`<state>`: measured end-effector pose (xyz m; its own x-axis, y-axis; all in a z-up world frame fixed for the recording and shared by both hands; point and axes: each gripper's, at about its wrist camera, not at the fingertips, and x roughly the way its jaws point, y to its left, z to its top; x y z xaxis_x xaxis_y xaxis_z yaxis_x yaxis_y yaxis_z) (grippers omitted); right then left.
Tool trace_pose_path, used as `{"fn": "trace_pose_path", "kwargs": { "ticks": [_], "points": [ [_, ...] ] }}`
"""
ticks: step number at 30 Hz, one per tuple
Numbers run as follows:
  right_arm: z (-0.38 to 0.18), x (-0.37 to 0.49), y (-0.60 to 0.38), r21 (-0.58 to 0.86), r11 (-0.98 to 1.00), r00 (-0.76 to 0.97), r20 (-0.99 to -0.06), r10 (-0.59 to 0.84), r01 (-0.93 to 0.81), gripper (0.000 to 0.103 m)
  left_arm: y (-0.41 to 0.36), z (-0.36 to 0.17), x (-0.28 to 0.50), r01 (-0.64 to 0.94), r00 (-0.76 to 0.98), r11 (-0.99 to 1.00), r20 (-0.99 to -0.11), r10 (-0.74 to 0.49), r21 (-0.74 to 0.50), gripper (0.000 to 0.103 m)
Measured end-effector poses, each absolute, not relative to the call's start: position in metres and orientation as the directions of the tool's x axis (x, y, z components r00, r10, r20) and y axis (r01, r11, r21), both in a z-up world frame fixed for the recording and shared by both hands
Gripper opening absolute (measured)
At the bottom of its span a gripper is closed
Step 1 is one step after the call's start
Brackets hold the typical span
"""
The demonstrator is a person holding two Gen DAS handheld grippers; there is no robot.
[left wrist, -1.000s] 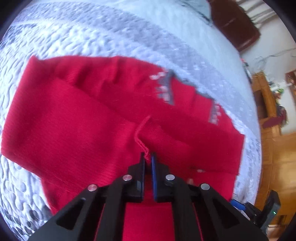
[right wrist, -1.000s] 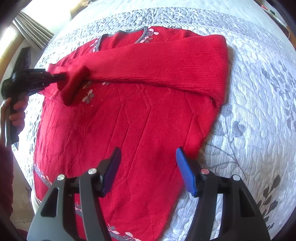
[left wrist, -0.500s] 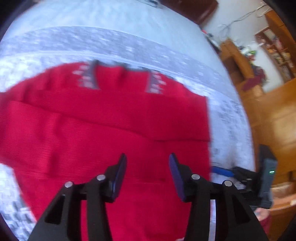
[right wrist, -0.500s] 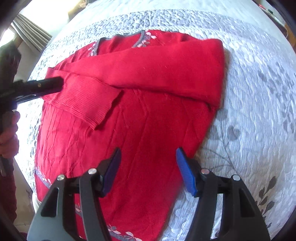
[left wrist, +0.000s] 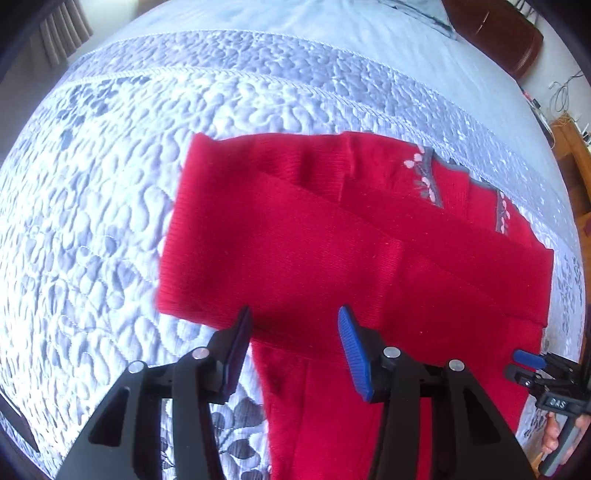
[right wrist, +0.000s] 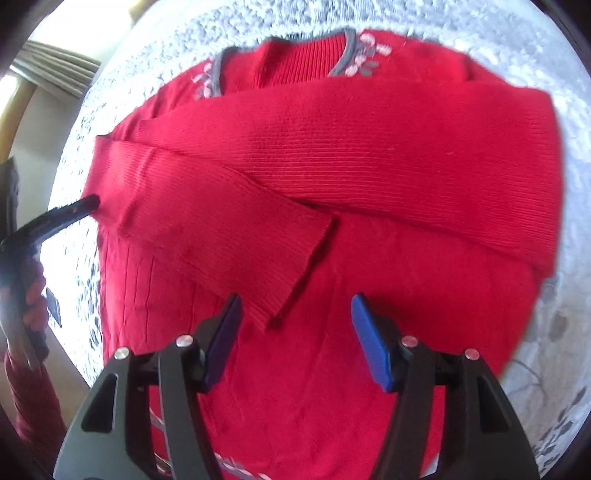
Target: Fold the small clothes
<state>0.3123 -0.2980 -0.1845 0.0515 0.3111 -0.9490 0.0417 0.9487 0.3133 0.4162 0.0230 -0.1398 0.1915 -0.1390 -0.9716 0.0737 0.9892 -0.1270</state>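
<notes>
A red knit sweater [left wrist: 332,258] with a grey V-neck and pink flower trim lies flat on the quilt, both sleeves folded across the chest. In the right wrist view the sweater [right wrist: 369,166] fills the frame, with the upper sleeve's cuff [right wrist: 295,266] lying just ahead of my fingers. My left gripper [left wrist: 293,328] is open and empty above the sweater's left edge. My right gripper [right wrist: 295,321] is open and empty just above the sweater's middle. The left gripper also shows in the right wrist view [right wrist: 70,212], at the sweater's left edge.
The sweater lies on a white-and-grey quilted bedspread [left wrist: 110,184]. A dark wooden headboard [left wrist: 498,33] stands at the far end, and wooden furniture [left wrist: 576,147] at the right. Curtains [right wrist: 55,74] hang at the left. The right gripper's tip [left wrist: 532,360] shows at the sweater's right edge.
My left gripper has let go of the sleeve cuff, opened, and drawn back to the sweater's left edge. The sleeve now lies flat across the chest. My right gripper has moved closer over the sweater.
</notes>
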Motion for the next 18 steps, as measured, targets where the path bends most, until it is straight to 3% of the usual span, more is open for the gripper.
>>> {"fn": "trace_pose_path", "kwargs": {
  "ticks": [9, 11, 12, 18],
  "points": [
    [-0.195, 0.335, -0.284, 0.314, 0.949, 0.059, -0.948, 0.313, 0.024, 0.042, 0.058, -0.127, 0.412, 0.041, 0.231, 0.992, -0.965, -0.127, -0.121, 0.054],
    [-0.199, 0.339, -0.282, 0.311, 0.95, 0.051, -0.949, 0.31, 0.013, 0.013, 0.067, -0.126, 0.412, 0.016, 0.233, 0.991, -0.963, -0.136, -0.136, 0.054],
    [-0.2, 0.34, -0.283, 0.329, 0.944, 0.048, -0.943, 0.328, 0.013, 0.005, 0.073, -0.125, 0.412, 0.006, 0.234, 0.99, -0.962, -0.139, -0.141, 0.054],
    [-0.157, 0.343, -0.305, 0.375, 0.927, 0.146, -0.915, 0.375, -0.034, 0.003, 0.095, -0.113, 0.416, -0.038, 0.273, 0.99, -0.954, -0.124, -0.139, 0.055]
  ]
}}
